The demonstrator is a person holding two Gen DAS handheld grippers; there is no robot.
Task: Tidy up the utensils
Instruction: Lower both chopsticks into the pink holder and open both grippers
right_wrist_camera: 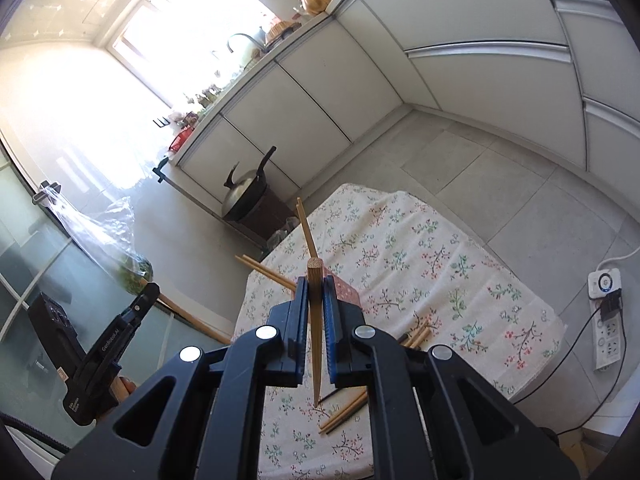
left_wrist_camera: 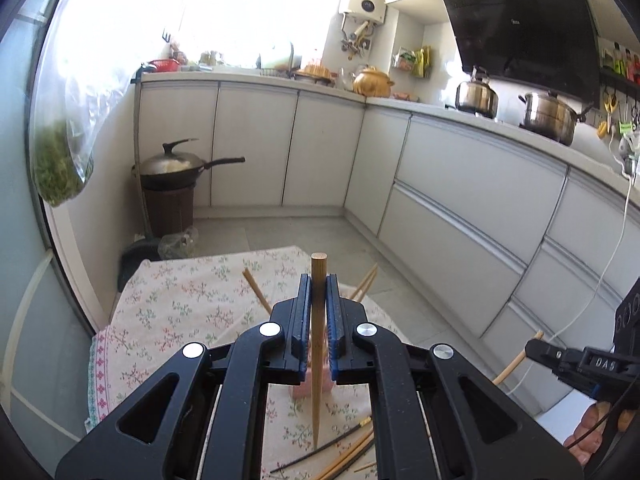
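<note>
Small table point(right_wrist_camera: 460, 280) draped in a cream cloth with a red and green floral sprig print; it stands on a grey tiled floor point(right_wrist_camera: 500, 168). On the cloth: a pink-red box point(right_wrist_camera: 348, 290) holding wooden chopsticks point(right_wrist_camera: 306, 228) that lean outward past its rim. Near the front edge lies a loose scatter of wooden chopsticks point(right_wrist_camera: 344, 410) with one dark chopstick point(left_wrist_camera: 320, 450) among them.

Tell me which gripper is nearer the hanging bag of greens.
Left. The left gripper is out toward the bag of greens; the right gripper is farther away, over the floral table.
</note>
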